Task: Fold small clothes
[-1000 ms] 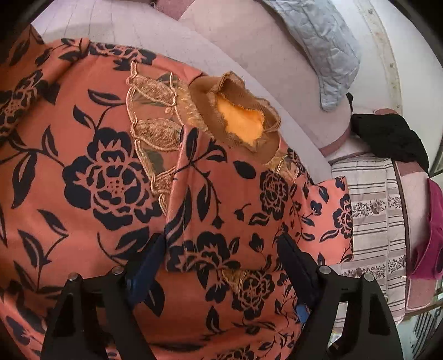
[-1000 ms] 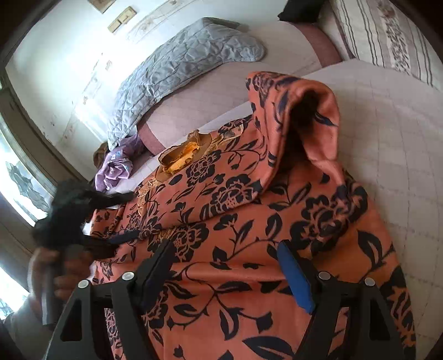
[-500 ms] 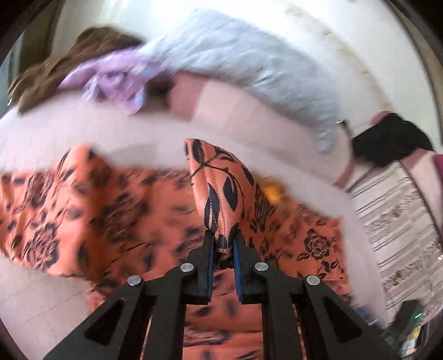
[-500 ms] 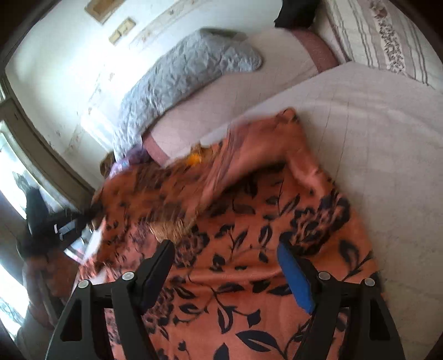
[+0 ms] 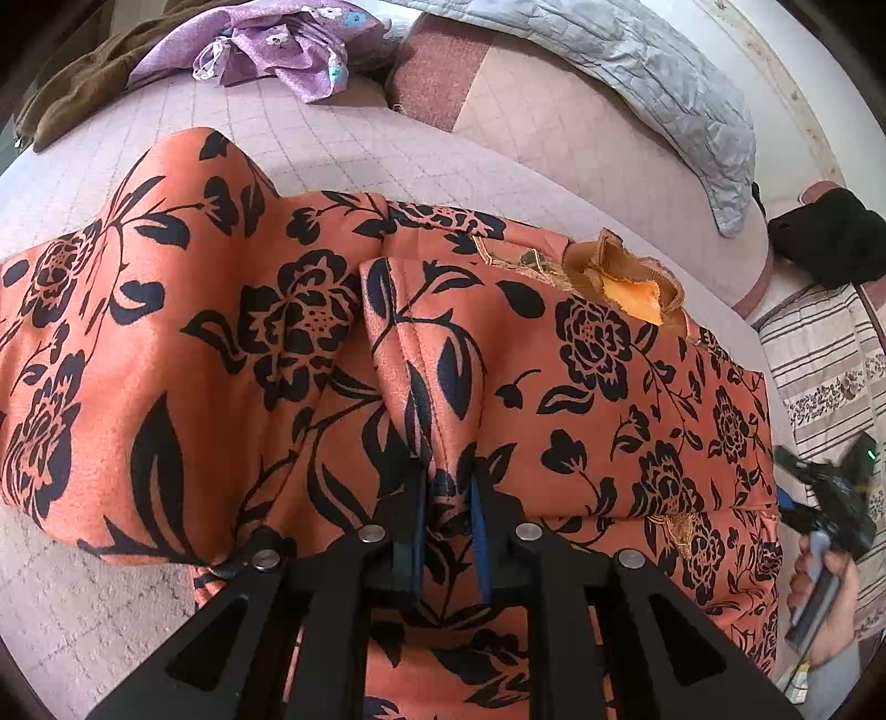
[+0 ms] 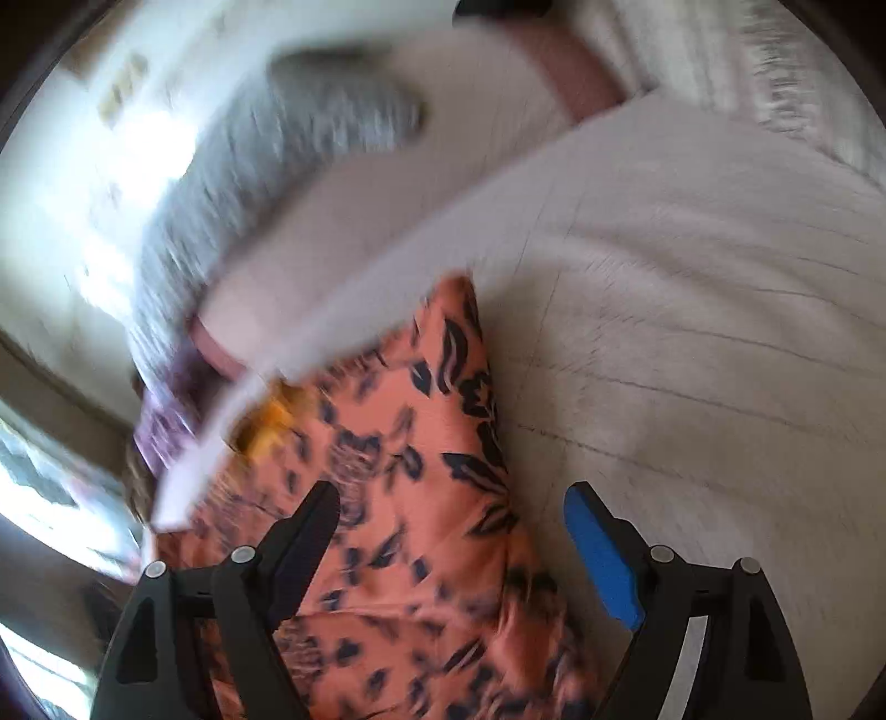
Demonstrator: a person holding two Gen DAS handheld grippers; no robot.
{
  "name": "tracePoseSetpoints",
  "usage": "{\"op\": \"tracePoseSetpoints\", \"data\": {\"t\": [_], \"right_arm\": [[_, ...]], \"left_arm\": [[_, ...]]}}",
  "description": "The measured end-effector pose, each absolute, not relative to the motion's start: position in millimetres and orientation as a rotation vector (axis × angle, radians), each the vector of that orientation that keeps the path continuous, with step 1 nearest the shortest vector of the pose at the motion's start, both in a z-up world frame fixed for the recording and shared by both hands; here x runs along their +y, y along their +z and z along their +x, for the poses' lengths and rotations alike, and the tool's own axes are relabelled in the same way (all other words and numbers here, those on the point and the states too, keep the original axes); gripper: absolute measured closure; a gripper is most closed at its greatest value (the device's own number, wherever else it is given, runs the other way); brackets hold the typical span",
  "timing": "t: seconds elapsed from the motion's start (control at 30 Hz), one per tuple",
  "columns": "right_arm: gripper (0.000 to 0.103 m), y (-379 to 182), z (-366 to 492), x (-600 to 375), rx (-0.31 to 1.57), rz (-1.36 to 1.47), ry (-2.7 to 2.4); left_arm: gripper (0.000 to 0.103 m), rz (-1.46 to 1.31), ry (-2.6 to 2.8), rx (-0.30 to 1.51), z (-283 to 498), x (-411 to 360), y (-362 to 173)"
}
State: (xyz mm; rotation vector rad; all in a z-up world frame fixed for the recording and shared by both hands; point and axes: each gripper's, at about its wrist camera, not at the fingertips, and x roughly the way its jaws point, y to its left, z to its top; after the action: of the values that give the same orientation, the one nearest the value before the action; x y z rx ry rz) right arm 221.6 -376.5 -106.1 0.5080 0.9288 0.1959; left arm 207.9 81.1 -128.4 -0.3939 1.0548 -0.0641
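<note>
Orange floral garment (image 5: 581,387) lies spread across the pale quilted bed (image 5: 332,160), filling centre frame in the left wrist view; brown collar with yellow lining (image 5: 631,282) sits at about 2 o'clock of frame centre. A raised ridge of its fabric runs from centre down to 6 o'clock.

Left gripper (image 5: 446,498): fingers nearly together, pinching that ridge, cloth squeezed between the blue pads; jaws are easing open slightly but pads press on the fabric.

Right gripper (image 6: 454,531): fingers wide apart and opening further, nothing clamped. Right wrist view is motion-blurred; the garment's edge lies under the left finger, bare bed under the blue-padded right finger (image 6: 601,559).

Outward in the left wrist view: purple floral cloth (image 5: 277,50) at 11 o'clock, grey quilted blanket (image 5: 664,72) at 1, black item (image 5: 830,232) at 2, striped bedding (image 5: 819,360) at 3. Person's hand (image 5: 825,598) holding the other gripper at 4 o'clock.
</note>
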Motion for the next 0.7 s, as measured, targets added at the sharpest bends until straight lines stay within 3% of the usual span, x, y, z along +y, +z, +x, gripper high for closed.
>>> {"op": "tracePoseSetpoints", "data": {"t": [0.03,0.1,0.23,0.3,0.37,0.4,0.43,0.5,0.57,0.7], "right_arm": [[0.040,-113.6,231.5,-372.0,0.975,0.494,0.210],[0.091,-111.3,240.7,-359.9,1.006,0.397,0.200],[0.093,-85.4,228.5,-368.7,0.891,0.314,0.069],[0.093,-118.8,239.6,-383.6,1.029,0.335,0.001],[0.087,-111.5,230.8,-389.0,0.970,0.367,0.032],[0.072,-101.6,223.3,-390.5,0.936,0.391,0.019],[0.038,-94.3,218.0,-390.2,0.912,0.410,0.015],[0.012,-74.8,207.9,-385.0,0.834,0.479,0.068],[0.012,-60.4,206.3,-374.8,0.776,0.482,0.126],[0.014,-76.5,243.8,-364.2,0.882,0.406,0.087]], "left_arm": [[0.087,-0.388,-0.067,1.056,207.7,81.3,-129.9],[0.087,-0.378,-0.069,1.058,208.3,83.8,-127.2],[0.086,-0.345,-0.069,1.041,215.8,71.0,-127.7],[0.086,-0.345,-0.073,1.035,216.3,70.4,-130.3],[0.086,-0.345,-0.085,1.035,216.6,71.1,-127.5],[0.086,-0.353,-0.089,1.038,217.4,71.7,-128.8],[0.086,-0.357,-0.092,1.037,217.6,71.8,-129.3],[0.085,-0.353,-0.095,1.037,216.9,71.9,-128.7],[0.084,-0.353,-0.094,1.038,218.2,71.0,-129.2],[0.081,-0.356,-0.101,1.031,214.2,72.8,-129.3]]}}
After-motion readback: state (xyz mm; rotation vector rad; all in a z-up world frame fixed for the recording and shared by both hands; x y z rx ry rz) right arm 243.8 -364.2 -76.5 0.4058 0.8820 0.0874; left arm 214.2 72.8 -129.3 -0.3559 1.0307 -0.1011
